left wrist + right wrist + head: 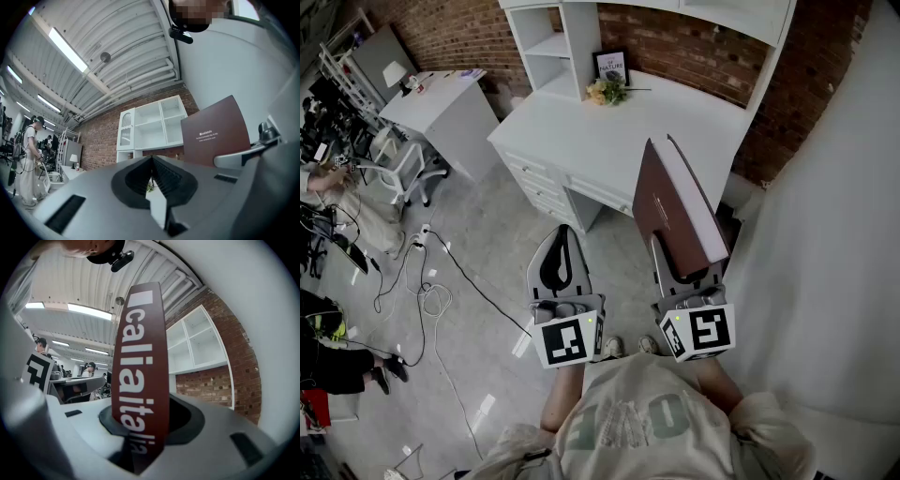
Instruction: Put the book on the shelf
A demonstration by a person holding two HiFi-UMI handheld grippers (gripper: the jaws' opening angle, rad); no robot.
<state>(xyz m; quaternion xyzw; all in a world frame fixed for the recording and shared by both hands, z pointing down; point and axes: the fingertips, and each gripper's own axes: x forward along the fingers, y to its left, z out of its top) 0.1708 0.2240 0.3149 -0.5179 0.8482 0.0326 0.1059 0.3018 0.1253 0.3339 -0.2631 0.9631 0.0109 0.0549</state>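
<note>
My right gripper (682, 255) is shut on a maroon book (671, 201), which stands on its edge and points toward the white desk (675, 127). In the right gripper view the book's spine (140, 357) with white lettering rises from between the jaws of that gripper (140, 430). My left gripper (563, 234) is beside it on the left, shut and empty, over the floor in front of the desk. Its jaws meet in the left gripper view (151, 160), where the book's cover (215, 133) shows at the right. The white shelf unit (546, 47) stands on the desk's back, against a brick wall.
A framed picture (611, 66) and a small bunch of flowers (607, 91) sit on the desk by the shelf. A white wall (834, 244) runs close on the right. A second white table (441, 103), a chair and floor cables (431, 281) are at the left.
</note>
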